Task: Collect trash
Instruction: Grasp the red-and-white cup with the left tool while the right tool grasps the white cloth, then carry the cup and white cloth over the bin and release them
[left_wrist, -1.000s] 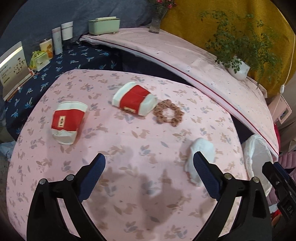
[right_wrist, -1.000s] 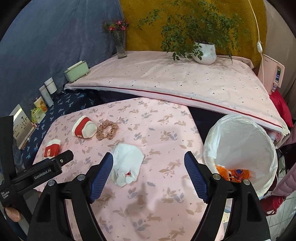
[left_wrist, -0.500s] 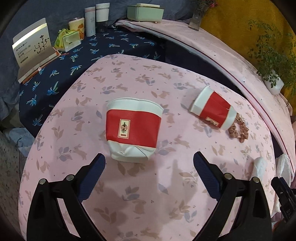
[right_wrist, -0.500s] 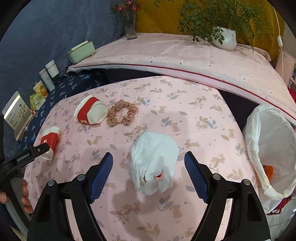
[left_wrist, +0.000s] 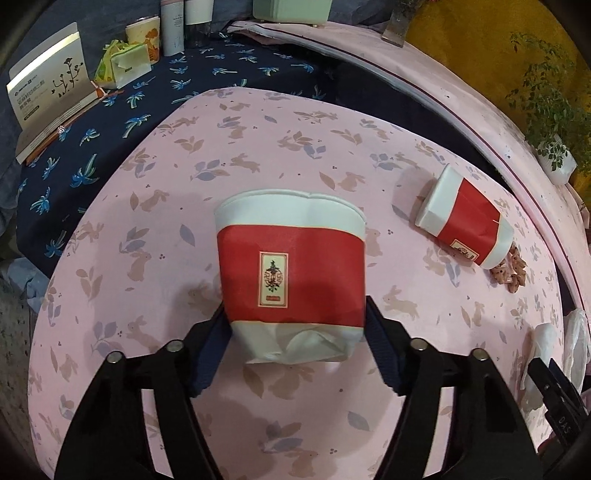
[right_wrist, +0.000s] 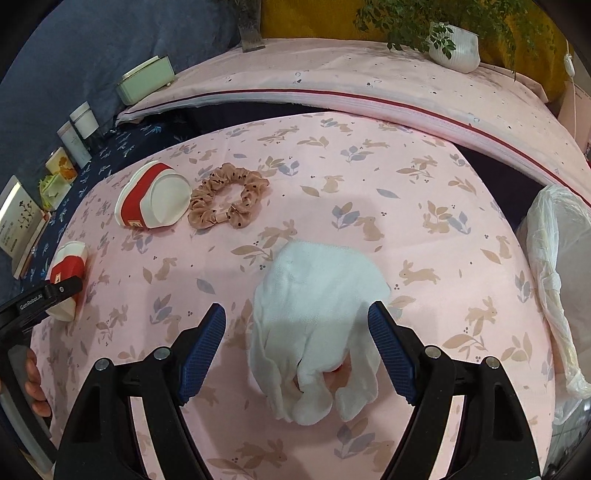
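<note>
— Red-banded white paper cup (left_wrist: 290, 275), frame centre?
— Lying flat, base pinched by the left gripper (left_wrist: 295, 332).
— And the right gripper (right_wrist: 297, 345)?
— Spread wide around the crumpled white tissue (right_wrist: 317, 325), lower centre.

Between your left claw's (left_wrist: 295, 343) ribbed blue pads sits a matt paper cup (left_wrist: 290, 273) with a crumpled base. Your right claw (right_wrist: 297, 347) straddles soft, textured white tissue (right_wrist: 317, 325) on the smooth printed-cloth tabletop (right_wrist: 424, 229).

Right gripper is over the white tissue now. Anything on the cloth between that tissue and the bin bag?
Nothing visible. Between the white tissue and the bin bag lies only bare pink tablecloth. The scrunchie sits on the far side, away from that path.
</note>
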